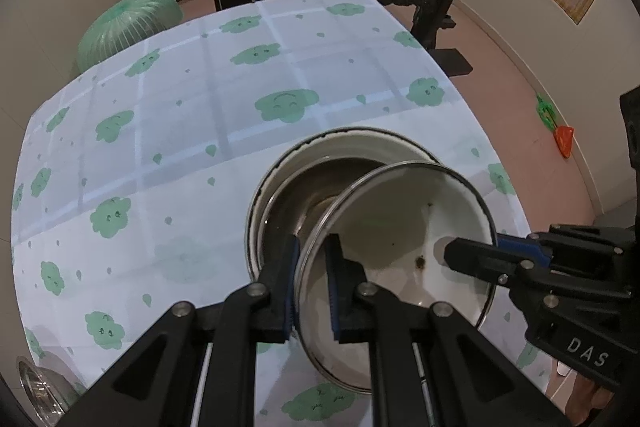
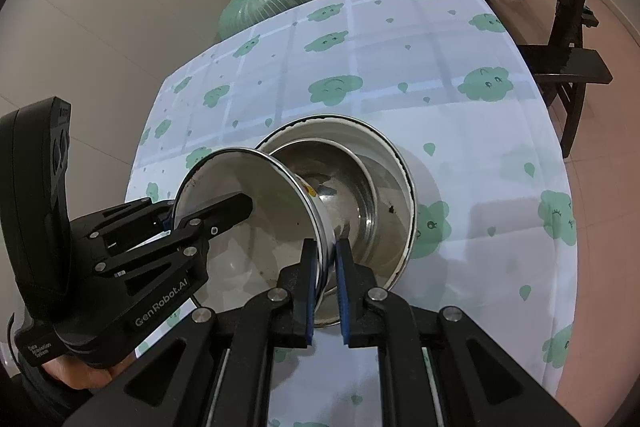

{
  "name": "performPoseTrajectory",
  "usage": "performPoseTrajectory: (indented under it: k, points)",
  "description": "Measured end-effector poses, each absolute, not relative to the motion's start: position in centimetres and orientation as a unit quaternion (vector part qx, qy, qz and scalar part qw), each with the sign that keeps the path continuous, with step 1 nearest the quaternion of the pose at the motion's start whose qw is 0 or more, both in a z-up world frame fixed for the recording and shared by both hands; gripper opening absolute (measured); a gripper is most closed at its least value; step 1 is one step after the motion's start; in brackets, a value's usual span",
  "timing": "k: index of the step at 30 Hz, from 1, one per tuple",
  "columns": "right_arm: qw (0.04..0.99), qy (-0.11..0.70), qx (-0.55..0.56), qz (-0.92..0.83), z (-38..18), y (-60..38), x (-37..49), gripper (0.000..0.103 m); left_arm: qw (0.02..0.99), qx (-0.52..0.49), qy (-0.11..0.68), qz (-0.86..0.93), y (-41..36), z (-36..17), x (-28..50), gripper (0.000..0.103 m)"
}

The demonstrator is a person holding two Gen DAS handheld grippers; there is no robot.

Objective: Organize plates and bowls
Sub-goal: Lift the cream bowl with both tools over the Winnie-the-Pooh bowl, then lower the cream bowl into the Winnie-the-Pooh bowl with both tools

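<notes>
I have both the left hand-held gripper (image 1: 312,291) and the right hand-held gripper (image 2: 325,287) clamped on the tilted white enamel bowl (image 1: 400,259), over the nested steel bowls (image 2: 372,203) on the cloud-print desk (image 1: 180,155).

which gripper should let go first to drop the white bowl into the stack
Probably right: the right gripper pinches the white bowl's rim nearest the nested bowls; the left gripper can then lower it.
</notes>
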State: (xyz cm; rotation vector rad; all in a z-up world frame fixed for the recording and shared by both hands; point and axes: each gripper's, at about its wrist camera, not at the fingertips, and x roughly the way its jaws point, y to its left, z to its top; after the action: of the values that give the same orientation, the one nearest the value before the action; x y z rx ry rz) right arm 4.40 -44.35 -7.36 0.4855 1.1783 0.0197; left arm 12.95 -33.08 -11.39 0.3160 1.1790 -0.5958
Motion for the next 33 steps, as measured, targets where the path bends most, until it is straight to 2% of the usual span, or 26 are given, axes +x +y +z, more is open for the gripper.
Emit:
performPoseTrajectory:
  k: [33]
  points:
    - [0.787, 0.59, 0.182, -0.007, -10.6, -45.0, 7.2, 0.01, 0.75, 0.134, 0.586, -0.275, -34.2, -15.9, 15.1, 0.011]
